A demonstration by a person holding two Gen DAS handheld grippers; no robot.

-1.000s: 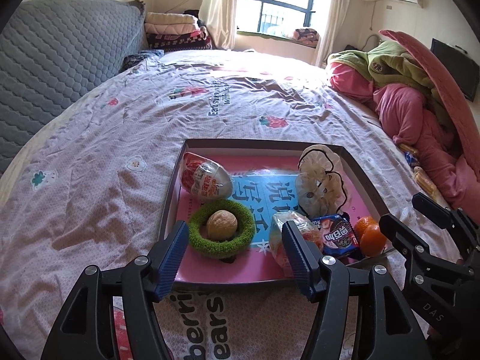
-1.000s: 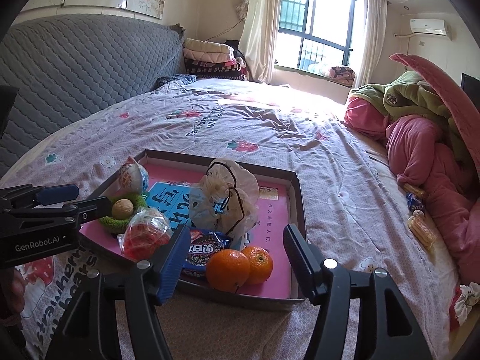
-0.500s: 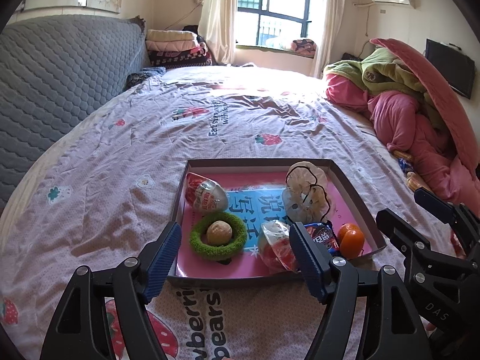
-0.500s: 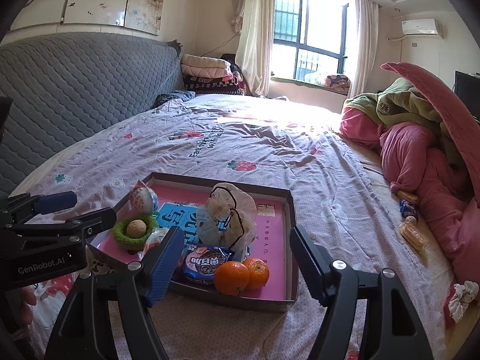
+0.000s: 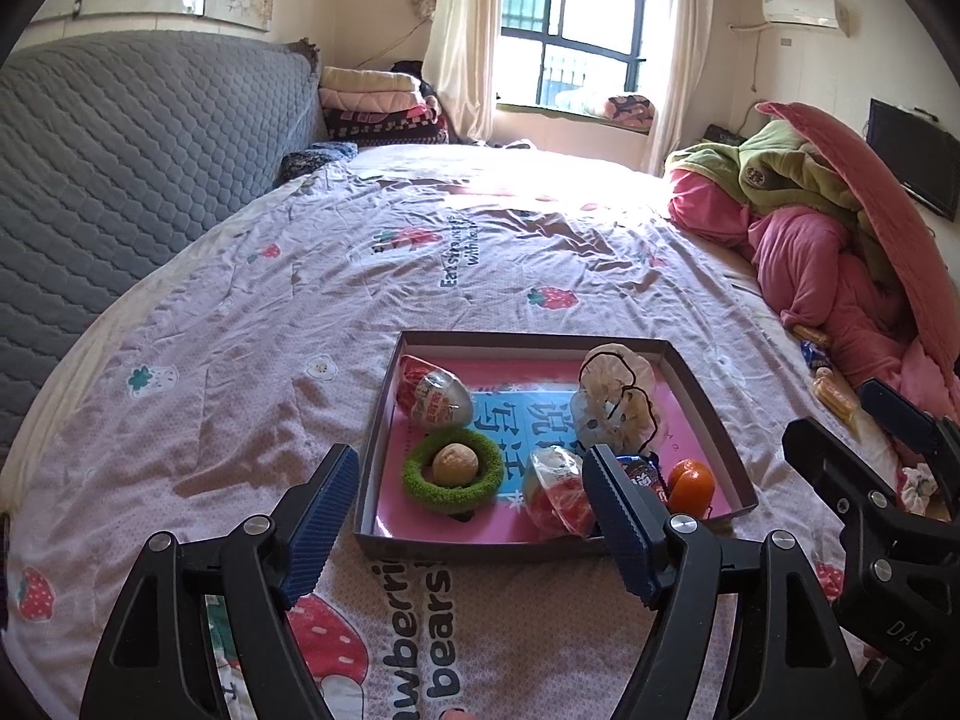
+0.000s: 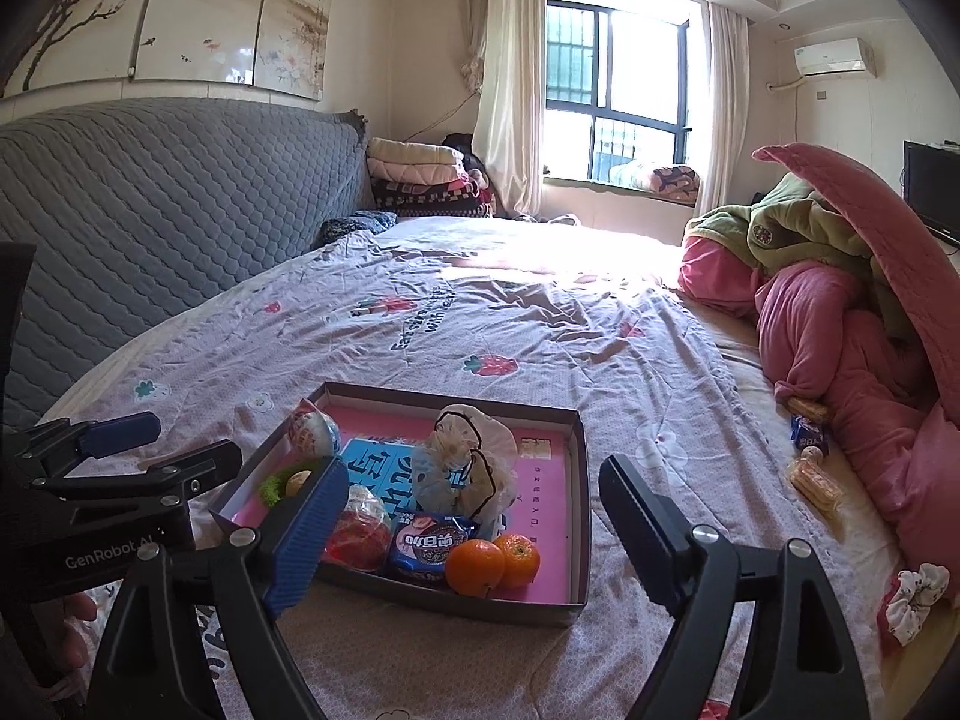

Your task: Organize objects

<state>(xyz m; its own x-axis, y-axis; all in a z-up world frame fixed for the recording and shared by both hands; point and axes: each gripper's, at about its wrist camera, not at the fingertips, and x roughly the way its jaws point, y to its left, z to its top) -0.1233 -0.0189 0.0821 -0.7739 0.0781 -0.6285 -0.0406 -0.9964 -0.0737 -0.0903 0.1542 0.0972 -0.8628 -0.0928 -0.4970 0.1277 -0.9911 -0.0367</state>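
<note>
A shallow dark box with a pink floor lies on the bed, also in the right wrist view. In it are a green ring with a walnut inside, two plastic-wrapped eggs, a clear bag, a blue biscuit pack and two oranges. My left gripper is open and empty, just before the box's near edge. My right gripper is open and empty, above the box's near side.
A heap of pink and green quilts fills the right side of the bed. Snack packets and a scrunchie lie beside it. A grey padded headboard runs along the left. Folded blankets stand at the far corner.
Both grippers have drawn back and upward from the box, so it looks smaller and farther away. Both stay open and empty. The objects in the box have not moved.
</note>
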